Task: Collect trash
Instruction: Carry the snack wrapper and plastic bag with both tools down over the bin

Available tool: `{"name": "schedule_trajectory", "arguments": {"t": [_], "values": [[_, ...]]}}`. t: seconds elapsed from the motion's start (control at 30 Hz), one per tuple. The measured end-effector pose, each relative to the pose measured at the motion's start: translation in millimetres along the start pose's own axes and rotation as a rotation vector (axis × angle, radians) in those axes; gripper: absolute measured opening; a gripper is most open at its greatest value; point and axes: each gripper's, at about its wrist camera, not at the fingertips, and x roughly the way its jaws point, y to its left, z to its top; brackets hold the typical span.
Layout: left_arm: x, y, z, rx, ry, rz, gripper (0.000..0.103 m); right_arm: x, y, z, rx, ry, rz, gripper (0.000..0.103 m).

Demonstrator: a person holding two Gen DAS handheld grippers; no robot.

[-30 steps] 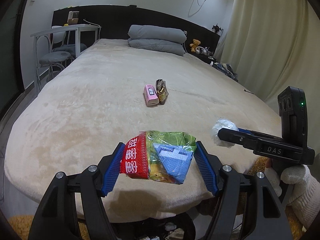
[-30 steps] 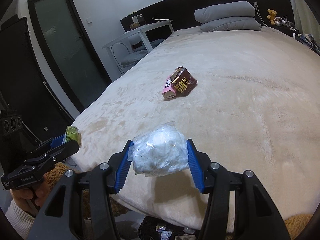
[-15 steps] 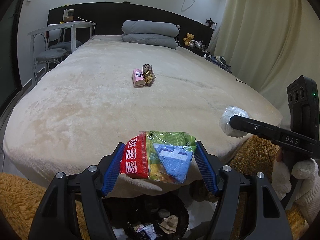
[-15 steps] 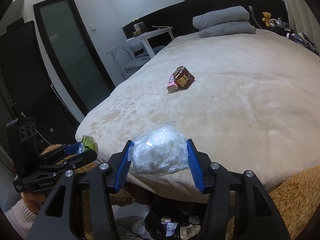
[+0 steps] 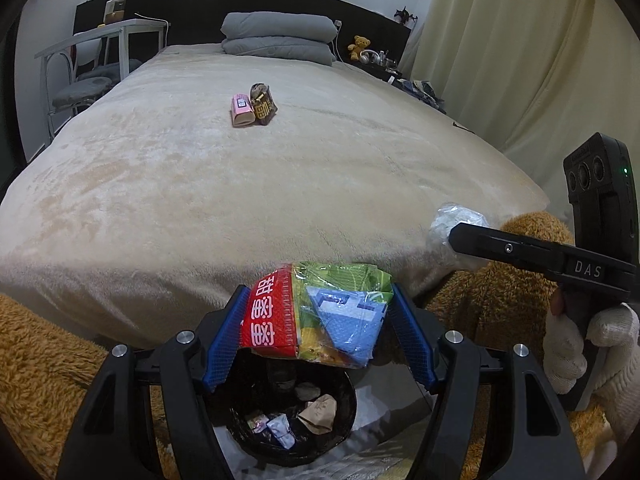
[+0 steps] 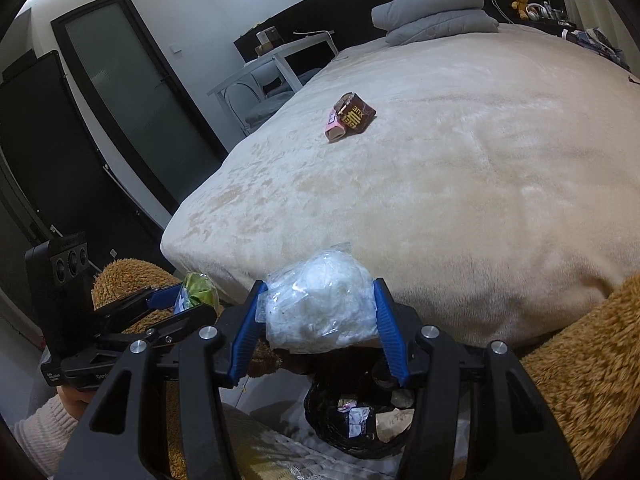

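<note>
A crumpled red-green snack wrapper (image 5: 316,316) and white plastic wad (image 6: 320,306) hang above the black bin (image 5: 344,424) of trash; pink and brown cartons (image 5: 253,109) lie beyond it.

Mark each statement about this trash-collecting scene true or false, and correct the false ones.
1. The left tongs grip a colourful snack wrapper. True.
2. The right tongs are empty. False: they hold a clear plastic bag of white material.
3. A black bin below the tongs already holds litter. True.
4. The pink carton lies in the bin. False: it rests on the bed.
5. The brown carton sits beside the pink one. True.
6. The bed is bare of pillows. False: grey pillows are stacked at its head.
</note>
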Motion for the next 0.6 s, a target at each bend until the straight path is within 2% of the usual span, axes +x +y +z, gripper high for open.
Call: {"name": "schedule_trajectory", "arguments": {"t": [0.2,0.33,0.6], "values": [[13.0,-5.6,-15.2,-0.037,0.081,-0.048,0.068,13.4,-7.4,-12.2,0.065,0.096,-0.013,0.054],[28.1,-10.2,-26.6,-0.042,0.162,-0.045,0.068,22.2,-10.7,-22.4,0.082,0.164,-0.038,0.054],[43.7,-10.8,-38.7,-0.060,0.254,-0.056,0.068,43.4,-16.2,-41.9,0.129,0.288,-0.069,0.054]]}}
